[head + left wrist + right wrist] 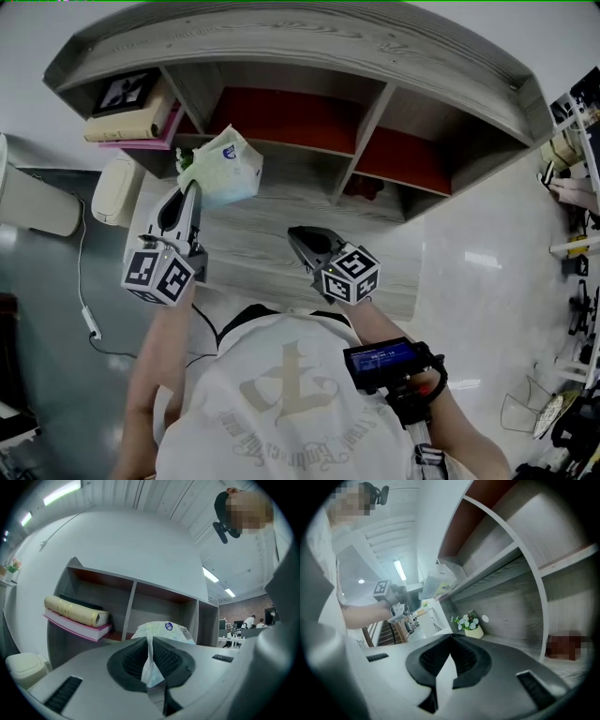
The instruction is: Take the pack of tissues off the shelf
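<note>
Closest to us is our white printed T-shirt [281, 394]. Beyond it, our left gripper [190, 190] is clamped on a fold of the white-and-green plastic pack of tissues [225, 167]. It holds the pack just out from the front edge of the grey wood-grain shelf [309, 42], apparently so it hangs clear. Our right gripper [302, 239] hovers closed and empty, not needed.

Yeah, the shelf [309, 47] is matt grey woodgrain with red panels [281, 117] at its back. The pack of tissues [225, 169] has crinkly, slightly shiny plastic wrap. The left tongs [151, 660] are smooth grey plastic with ribbed black pads [171, 660]. The floor [469, 262] is glossy.
</note>
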A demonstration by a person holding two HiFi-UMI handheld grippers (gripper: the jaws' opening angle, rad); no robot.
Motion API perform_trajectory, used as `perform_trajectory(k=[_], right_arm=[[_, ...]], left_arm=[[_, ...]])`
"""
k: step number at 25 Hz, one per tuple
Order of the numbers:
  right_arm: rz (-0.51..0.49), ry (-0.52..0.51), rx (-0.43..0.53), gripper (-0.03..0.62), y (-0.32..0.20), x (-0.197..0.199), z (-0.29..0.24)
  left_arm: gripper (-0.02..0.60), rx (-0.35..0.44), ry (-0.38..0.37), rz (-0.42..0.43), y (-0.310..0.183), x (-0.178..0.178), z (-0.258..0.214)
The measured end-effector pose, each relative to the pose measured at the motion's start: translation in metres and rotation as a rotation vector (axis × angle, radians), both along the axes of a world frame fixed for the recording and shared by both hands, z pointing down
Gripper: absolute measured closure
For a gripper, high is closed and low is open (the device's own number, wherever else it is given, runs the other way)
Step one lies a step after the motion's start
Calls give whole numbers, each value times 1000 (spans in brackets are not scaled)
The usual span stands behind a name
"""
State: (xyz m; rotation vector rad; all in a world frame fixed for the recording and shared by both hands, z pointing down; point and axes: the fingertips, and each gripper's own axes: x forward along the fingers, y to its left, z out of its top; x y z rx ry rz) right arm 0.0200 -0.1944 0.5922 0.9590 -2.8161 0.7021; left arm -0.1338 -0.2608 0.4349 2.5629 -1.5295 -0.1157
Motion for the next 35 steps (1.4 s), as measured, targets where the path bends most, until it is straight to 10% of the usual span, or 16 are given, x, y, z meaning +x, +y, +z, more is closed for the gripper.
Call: perform_trajectory(k=[35], right_arm=[[-59, 9, 7, 589, 32, -16, 10]], left_arm=[[549, -348, 28, -123, 117, -48, 164]])
